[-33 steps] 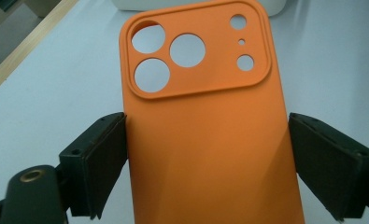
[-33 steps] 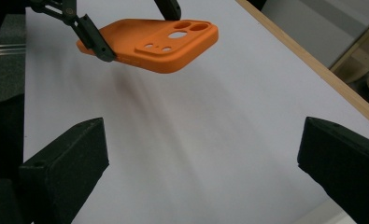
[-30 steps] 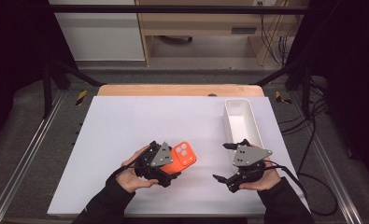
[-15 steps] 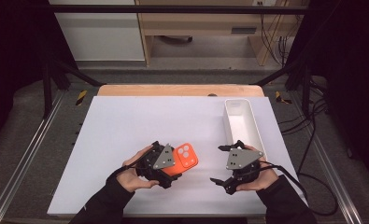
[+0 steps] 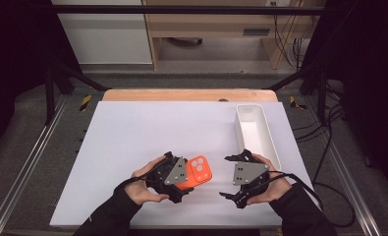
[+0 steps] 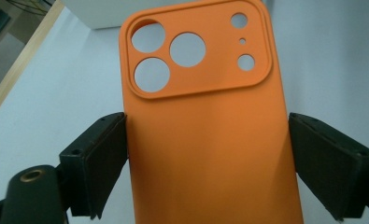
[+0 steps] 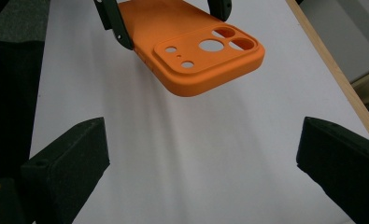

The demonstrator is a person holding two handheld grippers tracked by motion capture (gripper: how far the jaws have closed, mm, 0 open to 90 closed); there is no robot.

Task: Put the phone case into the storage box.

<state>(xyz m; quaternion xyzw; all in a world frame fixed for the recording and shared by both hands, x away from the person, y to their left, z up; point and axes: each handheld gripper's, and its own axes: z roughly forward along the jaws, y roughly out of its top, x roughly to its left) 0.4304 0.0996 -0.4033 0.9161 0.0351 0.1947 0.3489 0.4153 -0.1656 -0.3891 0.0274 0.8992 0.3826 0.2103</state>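
Case, orange, is clamped by its long edges in your L gripper, held just above the table. Since a sec ago it turned slightly toward your R gripper. R jaws spread, empty, jittering a little; handover looks near.

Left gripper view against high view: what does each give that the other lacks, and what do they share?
Left gripper view: the round cutouts in the orange phone case camera block, and the pads pressing the case's long edges. High view: the white tray, and the right gripper, its jaws just opened a little further with nothing between them. Shared: the orange phone case, the left gripper holding it, and the white table.
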